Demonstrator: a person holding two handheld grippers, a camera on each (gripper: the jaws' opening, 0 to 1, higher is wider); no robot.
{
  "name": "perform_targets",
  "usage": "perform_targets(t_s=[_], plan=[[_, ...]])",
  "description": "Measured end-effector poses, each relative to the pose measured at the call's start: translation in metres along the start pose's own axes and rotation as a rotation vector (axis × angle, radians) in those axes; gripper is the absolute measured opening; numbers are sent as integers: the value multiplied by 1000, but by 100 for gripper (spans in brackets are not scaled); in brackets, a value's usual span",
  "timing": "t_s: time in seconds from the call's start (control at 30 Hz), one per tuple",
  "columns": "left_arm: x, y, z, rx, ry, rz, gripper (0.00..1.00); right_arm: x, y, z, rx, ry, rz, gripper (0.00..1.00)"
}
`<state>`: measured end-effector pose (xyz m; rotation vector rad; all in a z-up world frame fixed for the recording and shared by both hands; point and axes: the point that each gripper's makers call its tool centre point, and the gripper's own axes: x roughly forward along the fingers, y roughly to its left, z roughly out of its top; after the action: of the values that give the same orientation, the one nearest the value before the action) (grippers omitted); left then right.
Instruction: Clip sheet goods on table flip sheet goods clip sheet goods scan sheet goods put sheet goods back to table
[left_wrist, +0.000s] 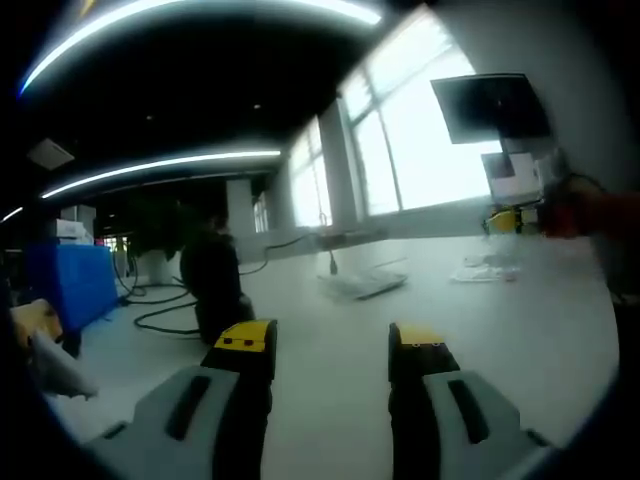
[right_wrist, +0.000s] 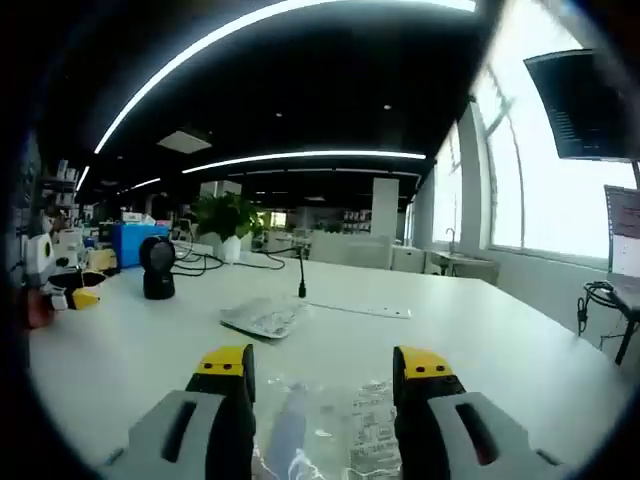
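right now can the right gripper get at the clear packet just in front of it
Probably yes: the right gripper is open, and the packet lies flat on the table between its fingers, with nothing in between.

A green potted plant (right_wrist: 226, 222) and a blue plastic crate (right_wrist: 133, 243) are seen beyond the white table (right_wrist: 520, 350).

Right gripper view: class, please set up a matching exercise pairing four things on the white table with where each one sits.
Things:
1. black scanner
2. potted plant
3. clear packet
4. right claw

Places:
A. far end of the table
B. bottom of view, open
C. left side of the table
D. on the table between the claw's jaws

Pairs: 1-C, 2-A, 3-D, 4-B
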<state>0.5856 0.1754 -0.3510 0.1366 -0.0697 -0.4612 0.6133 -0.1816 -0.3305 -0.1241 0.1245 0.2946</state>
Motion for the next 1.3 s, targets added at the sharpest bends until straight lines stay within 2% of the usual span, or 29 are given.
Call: perform_targets(t_s=[0.1,0.27,0.5,0.63,0.77,1.1,1.17,1.3], plan=[[0,0,0,0,-2,0,37,2,-7,-4,-27,30,14,47],[0,0,1,-1,-3,1,37,8,-11,-17,-31,94,77,49],[-1,1,1,0,-3,3,37,12,0,-40,-52,181,142,51],[0,0,0,1,-2,1,37,13,3,-47,-51,217,172,51],[0,1,0,1,-3,1,37,13,-2,-51,-96,234,161,44],[-1,1,1,1,-3,3,37,13,0,-71,-47,292,200,49],[0,1,1,2,-2,2,37,12,3,-75,-13,303,205,49],[-1,1,0,0,-2,4,37,9,8,-81,-37,324,216,51]])
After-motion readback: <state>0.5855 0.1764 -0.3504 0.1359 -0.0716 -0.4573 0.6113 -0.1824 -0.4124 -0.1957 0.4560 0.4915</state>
